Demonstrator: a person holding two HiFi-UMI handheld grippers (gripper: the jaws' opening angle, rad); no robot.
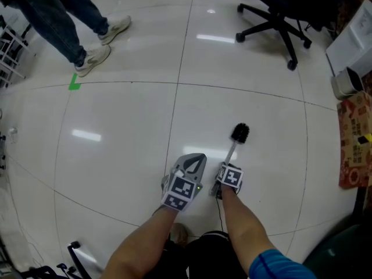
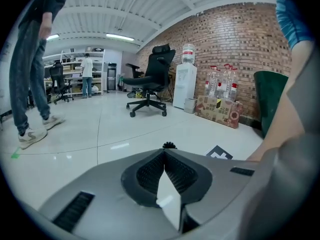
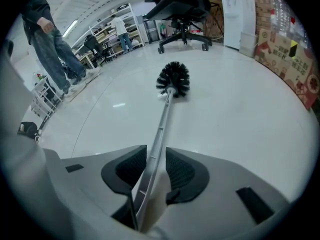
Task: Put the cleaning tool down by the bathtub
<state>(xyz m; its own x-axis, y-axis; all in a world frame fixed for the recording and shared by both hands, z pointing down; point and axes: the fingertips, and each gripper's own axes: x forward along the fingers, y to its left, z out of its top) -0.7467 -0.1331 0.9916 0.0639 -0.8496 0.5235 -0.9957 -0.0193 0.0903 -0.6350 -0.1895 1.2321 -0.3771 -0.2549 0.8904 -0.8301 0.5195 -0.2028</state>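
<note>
The glossy white tiled floor (image 1: pixel 116 156) is stretching away toward an office chair (image 1: pixel 279 16) and a standing person's legs (image 1: pixel 64 22). The brush (image 3: pixel 173 79) is resting its black bristle head on the floor. Its pale handle is running back between the right gripper's (image 3: pixel 156 154) jaws, which are standing slightly apart around it. The left gripper (image 2: pixel 164 153) is hovering just beside, its jaws together and holding nothing.

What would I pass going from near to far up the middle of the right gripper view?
right gripper → brush handle running out between its jaws → black bristle head down on the white floor → black office chair
</note>
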